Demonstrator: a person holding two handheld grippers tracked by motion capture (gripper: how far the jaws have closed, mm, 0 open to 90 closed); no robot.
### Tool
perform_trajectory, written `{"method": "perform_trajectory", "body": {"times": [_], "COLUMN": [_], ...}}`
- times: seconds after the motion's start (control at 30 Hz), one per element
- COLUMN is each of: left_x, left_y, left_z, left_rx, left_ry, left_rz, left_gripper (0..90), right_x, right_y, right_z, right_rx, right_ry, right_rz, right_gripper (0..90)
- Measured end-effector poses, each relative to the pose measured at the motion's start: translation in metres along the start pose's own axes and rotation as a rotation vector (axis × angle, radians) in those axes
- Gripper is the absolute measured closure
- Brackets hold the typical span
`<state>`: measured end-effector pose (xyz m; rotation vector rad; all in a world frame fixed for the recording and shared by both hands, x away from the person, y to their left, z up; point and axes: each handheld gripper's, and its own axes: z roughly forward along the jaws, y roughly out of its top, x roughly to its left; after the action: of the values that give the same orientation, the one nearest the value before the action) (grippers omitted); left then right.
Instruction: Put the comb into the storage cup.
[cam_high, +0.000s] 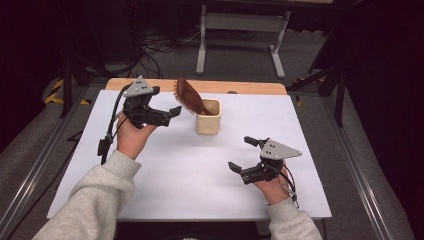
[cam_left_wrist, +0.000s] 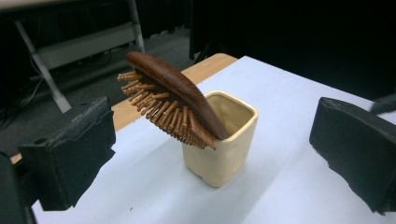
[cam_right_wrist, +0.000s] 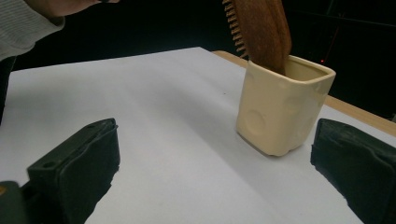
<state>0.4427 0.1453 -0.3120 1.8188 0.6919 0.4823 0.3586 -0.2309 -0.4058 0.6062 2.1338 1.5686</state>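
Note:
A brown wooden hairbrush (cam_high: 189, 97) stands head-up in a cream square cup (cam_high: 207, 122) at the back middle of the table, leaning out to the left. My left gripper (cam_high: 170, 114) is held just left of the brush, jaws open and apart from it. In the left gripper view the brush (cam_left_wrist: 173, 86) and cup (cam_left_wrist: 224, 154) sit beyond the wide-open jaws of that gripper (cam_left_wrist: 212, 158), bristles facing down-left. My right gripper (cam_high: 242, 154) rests open at the front right, empty. Its own view shows the cup (cam_right_wrist: 280, 112) and brush (cam_right_wrist: 261, 28) ahead of the gripper (cam_right_wrist: 215, 172).
A white sheet (cam_high: 190, 170) covers the tabletop, with a strip of bare wood (cam_high: 250, 87) at the far edge. A white metal stand (cam_high: 240, 22) and cables lie on the floor beyond. A grey sleeve (cam_right_wrist: 23, 23) shows in the right gripper view.

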Motion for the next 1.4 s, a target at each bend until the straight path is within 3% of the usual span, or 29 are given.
{"method": "perform_trajectory", "body": {"times": [0.13,0.47,0.77,0.97,1.17,1.4], "left_x": [-0.004,-0.007,-0.005,-0.003,-0.001,0.002], "left_y": [-0.006,-0.031,-0.073,-0.104,-0.136,-0.16], "left_z": [-0.016,-0.048,-0.066,-0.074,-0.079,-0.083], "left_rx": [-0.035,-0.073,-0.061,-0.051,-0.051,-0.051], "left_ry": [-0.014,-0.034,-0.041,-0.011,-0.014,0.002], "left_rz": [0.033,0.047,0.023,-0.001,-0.049,-0.078], "left_gripper": [0.6,0.5,0.6,0.9,0.6,0.7], "right_x": [-0.002,-0.007,-0.009,-0.009,-0.009,-0.008], "right_y": [0.001,0.003,-0.001,-0.008,-0.017,-0.024], "right_z": [-0.003,-0.013,-0.018,-0.021,-0.023,-0.024], "right_rx": [-0.005,-0.008,0.0,0.006,0.024,0.035], "right_ry": [-0.006,-0.021,-0.027,-0.02,-0.03,-0.029], "right_rz": [-0.001,0.005,0.007,0.019,0.025,0.03], "right_gripper": [1.6,1.6,1.6,1.6,1.6,1.6]}}
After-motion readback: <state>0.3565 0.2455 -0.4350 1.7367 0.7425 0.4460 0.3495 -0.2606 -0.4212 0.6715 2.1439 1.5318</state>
